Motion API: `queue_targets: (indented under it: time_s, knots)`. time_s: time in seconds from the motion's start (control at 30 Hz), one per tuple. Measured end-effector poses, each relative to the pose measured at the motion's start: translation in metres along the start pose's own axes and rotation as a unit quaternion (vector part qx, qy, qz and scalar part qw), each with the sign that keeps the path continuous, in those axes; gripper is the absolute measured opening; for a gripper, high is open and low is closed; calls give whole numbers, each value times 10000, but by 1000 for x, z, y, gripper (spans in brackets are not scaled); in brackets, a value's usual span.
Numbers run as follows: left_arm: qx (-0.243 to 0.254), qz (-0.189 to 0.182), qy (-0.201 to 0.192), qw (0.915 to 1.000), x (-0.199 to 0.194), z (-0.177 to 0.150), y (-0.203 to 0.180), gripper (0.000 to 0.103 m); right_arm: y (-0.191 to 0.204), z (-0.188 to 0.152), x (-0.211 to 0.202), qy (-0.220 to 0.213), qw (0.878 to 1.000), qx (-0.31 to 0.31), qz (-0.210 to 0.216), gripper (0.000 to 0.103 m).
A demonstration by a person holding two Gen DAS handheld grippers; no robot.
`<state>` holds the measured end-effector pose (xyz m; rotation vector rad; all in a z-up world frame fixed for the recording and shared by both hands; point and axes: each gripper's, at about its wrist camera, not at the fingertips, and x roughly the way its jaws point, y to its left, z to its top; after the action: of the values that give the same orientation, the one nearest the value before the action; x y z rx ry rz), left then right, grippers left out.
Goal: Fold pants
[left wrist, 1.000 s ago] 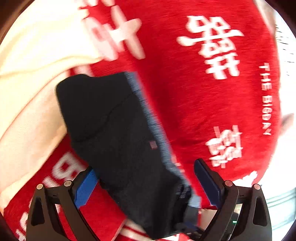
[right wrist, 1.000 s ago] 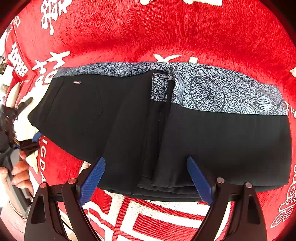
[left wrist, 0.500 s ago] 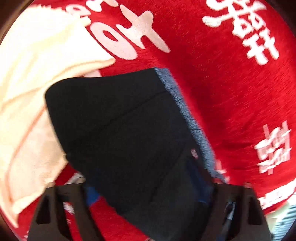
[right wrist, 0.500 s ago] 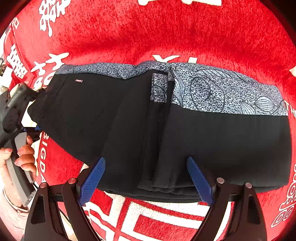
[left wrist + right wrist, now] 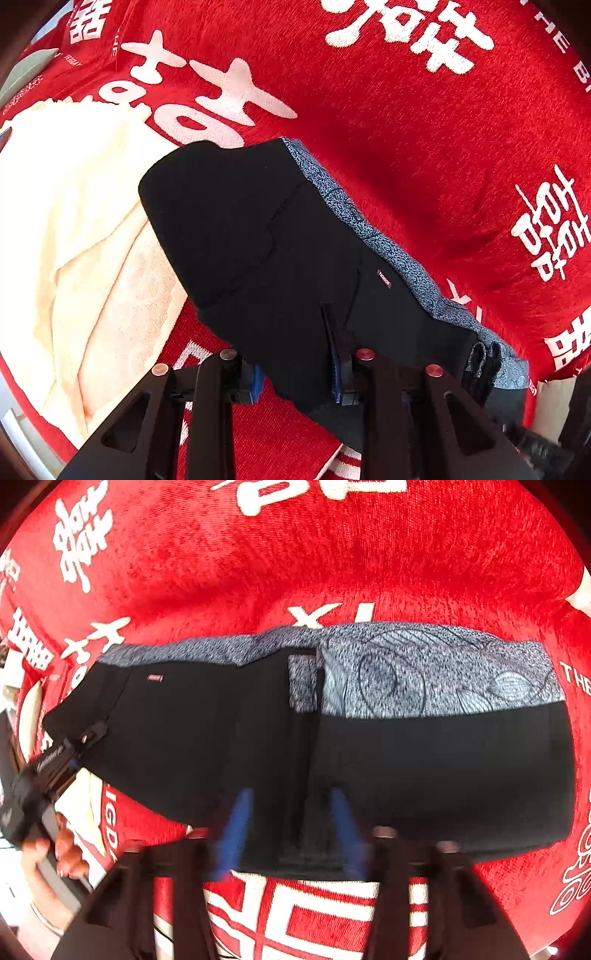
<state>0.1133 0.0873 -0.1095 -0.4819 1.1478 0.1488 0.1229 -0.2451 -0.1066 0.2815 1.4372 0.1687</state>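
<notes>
The black pants (image 5: 221,731) with a grey patterned waistband (image 5: 424,672) lie folded across the red blanket (image 5: 295,554). They also show in the left wrist view (image 5: 266,243). My left gripper (image 5: 295,373) is shut on the near edge of the pants at their left end; it appears in the right wrist view (image 5: 74,746) held by a hand. My right gripper (image 5: 291,830) is blurred, its blue fingers (image 5: 236,827) narrowed around the near edge of the pants at the middle fold.
A cream towel (image 5: 74,240) lies on the red blanket (image 5: 406,129) to the left of the pants. White characters are woven into the blanket. The person's hand (image 5: 55,853) holds the left gripper's handle.
My left gripper moved onto the pants' left end and shut on the fabric. My right gripper's fingers closed in from wide open around the near edge.
</notes>
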Motion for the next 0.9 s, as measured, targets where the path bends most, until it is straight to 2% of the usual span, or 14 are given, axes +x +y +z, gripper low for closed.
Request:
queue_targets:
  time_s: [0.1,0.23,0.3,0.33,0.43,0.47,0.5,0.53,0.57,0.6,0.7,0.77,0.83,0.9]
  knots:
    - [20,-8,31,10000,1,1,2,28,3,23,10,-171,9998,30,126,28]
    - [118,-7,9,9999,2,2,-1,28,2,48,45,-125,9999,14,-95,25]
    - [135,-12,-26,9999,1,0,-3,28,6,55,46,-305,9991,-196,-222,25]
    - [103,-36,-33,9999,2,0,-2,28,9,55,46,-261,9990,-252,-257,29]
    - [-412,-92,126,9990,16,0,13,30,11,53,39,-98,9997,-189,-80,34]
    - [-600,-142,187,9979,21,0,20,34,8,51,37,-11,9999,-117,6,34]
    - [-824,-253,271,9959,27,-1,27,47,5,48,35,46,9999,-25,104,34]
    - [-1068,-436,320,9928,32,-2,35,49,3,45,33,86,9998,30,169,34]
    - [-1286,-554,207,9899,33,-3,40,49,1,42,29,123,9996,70,233,34]
    - [-1297,-568,170,9898,33,-2,39,48,2,39,27,138,9996,72,251,34]
    - [-847,-168,109,9962,29,-1,25,30,6,33,20,230,9992,9,318,36]
    - [-378,73,-36,9993,21,-3,9,27,9,30,16,296,9989,-25,364,41]
    - [125,293,-242,9992,10,-6,-9,26,12,31,9,352,9986,-86,377,55]
    - [632,463,-501,9957,-4,-12,-31,26,19,38,0,335,9986,-189,373,66]
